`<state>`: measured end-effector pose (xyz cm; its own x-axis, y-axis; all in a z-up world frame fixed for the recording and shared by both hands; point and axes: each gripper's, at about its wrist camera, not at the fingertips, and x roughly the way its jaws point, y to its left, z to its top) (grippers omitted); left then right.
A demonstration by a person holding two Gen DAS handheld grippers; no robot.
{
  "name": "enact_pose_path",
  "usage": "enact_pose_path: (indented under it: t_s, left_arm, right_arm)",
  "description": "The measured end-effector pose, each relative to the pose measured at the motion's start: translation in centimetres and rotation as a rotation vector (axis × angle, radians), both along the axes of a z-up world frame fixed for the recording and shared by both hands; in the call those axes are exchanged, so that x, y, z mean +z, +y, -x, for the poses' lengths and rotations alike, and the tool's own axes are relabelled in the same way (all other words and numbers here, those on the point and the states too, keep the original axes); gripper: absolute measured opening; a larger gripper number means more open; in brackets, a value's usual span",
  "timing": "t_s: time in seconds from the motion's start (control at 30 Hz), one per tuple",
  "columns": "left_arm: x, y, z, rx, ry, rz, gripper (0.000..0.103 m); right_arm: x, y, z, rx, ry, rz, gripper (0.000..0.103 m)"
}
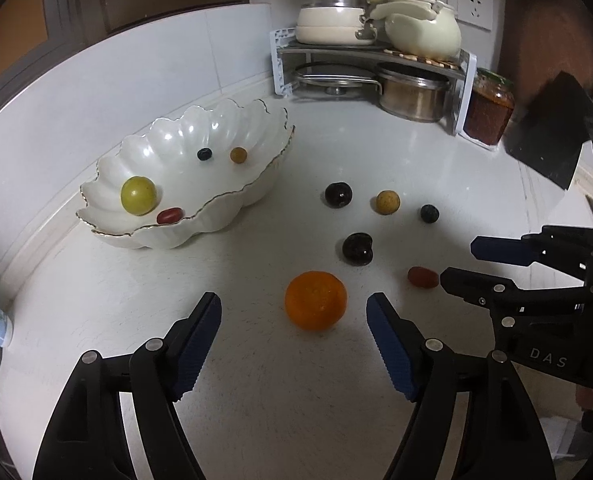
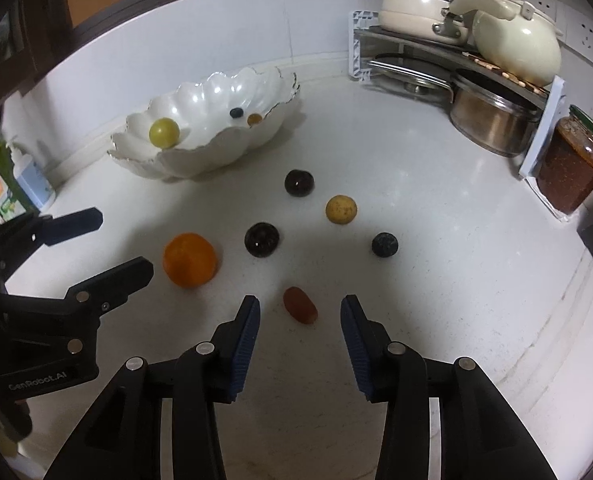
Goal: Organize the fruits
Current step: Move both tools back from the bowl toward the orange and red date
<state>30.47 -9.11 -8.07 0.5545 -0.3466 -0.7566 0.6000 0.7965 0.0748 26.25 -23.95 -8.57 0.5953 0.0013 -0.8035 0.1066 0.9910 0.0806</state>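
Left wrist view. The left hand-held gripper [image 1: 294, 316] stands released, jaws spread, with nothing between the pads. The orange [image 1: 315, 300] lies on the counter [image 1: 256, 400] just ahead of the fingertips and centred on the gap. The step in hand is judged to be the approach to this fruit. The next move calls for an advance until the pads flank the orange, then a closure across its widest part. The scalloped bowl [image 1: 200, 220] sits to the upper left and already holds 4 fruits. The path from the orange to the bowl crosses bare counter. The bowl's raised, wavy rim must be cleared from above.

Right wrist view. The right hand-held gripper [image 2: 300, 318] is also released and empty. The red oblong fruit [image 2: 299, 305] lies on the counter between the fingertips, touching neither pad. It lies skewed to the jaw line, so a slight wrist roll before closure is advisable. 5 other fruits lie loose ahead: the orange, 2 dark cherries [image 2: 261, 239], a yellow fruit [image 2: 340, 209] and a blueberry [image 2: 384, 245]. All are apart from each other. The 2 hand-held grippers work near each other, so simultaneous lifts risk contact. The pot rack [image 2: 456, 52] and the jar [image 2: 570, 162] crowd the right corner, well apart from the fruits.
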Motion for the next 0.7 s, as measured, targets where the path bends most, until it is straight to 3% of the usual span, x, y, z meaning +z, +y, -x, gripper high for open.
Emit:
enact_pose_path:
  t_s: [0.27,0.7]
  left_arm:
    - [-1.9,-0.7,-0.2,-0.035,-0.021,-0.027,0.075]
    - [-4.0,-1.7,-1.7,-0.048,0.044,0.010,0.074]
  right_arm:
    - [-1.5,0.3,-0.5,0.036,-0.006,0.028,0.043]
    - [-3.1,0.3,-1.7,0.065,0.003,0.031,0.043]
